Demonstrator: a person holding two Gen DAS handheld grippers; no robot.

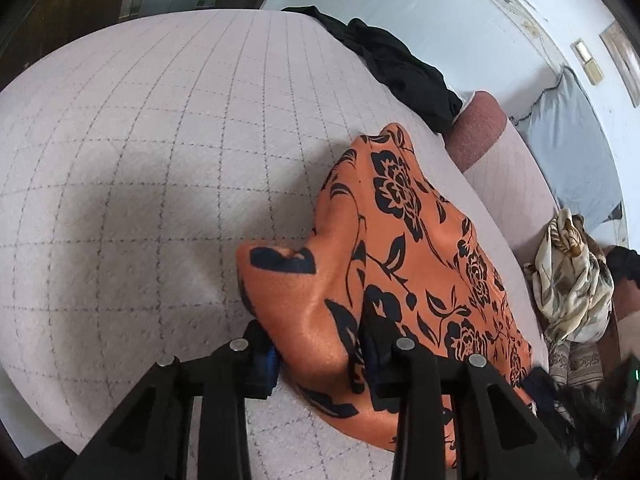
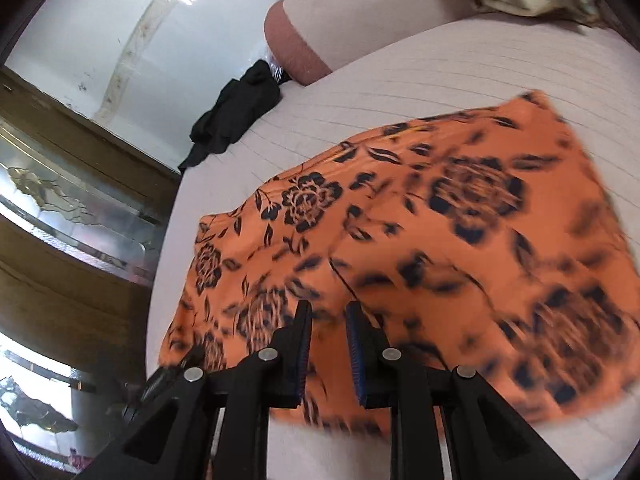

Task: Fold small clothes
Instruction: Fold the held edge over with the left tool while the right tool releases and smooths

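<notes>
An orange garment with a black flower print point(image 1: 404, 248) lies on a pale quilted bed point(image 1: 140, 168). My left gripper point(image 1: 316, 348) has a raised fold of the garment between its fingers; the jaws stand fairly wide around the bunched cloth. In the right wrist view the same garment point(image 2: 420, 216) lies spread out and partly blurred. My right gripper point(image 2: 328, 340) is just above it with its jaws apart and nothing between them.
A black garment point(image 1: 400, 64) lies at the bed's far edge, also in the right wrist view point(image 2: 236, 116). A cream patterned cloth point(image 1: 572, 276) lies bunched at the right. A pink bolster point(image 1: 480, 128) and a grey-blue pillow point(image 1: 572, 140) lie beyond. A wooden cabinet with glass point(image 2: 72, 208) stands beside the bed.
</notes>
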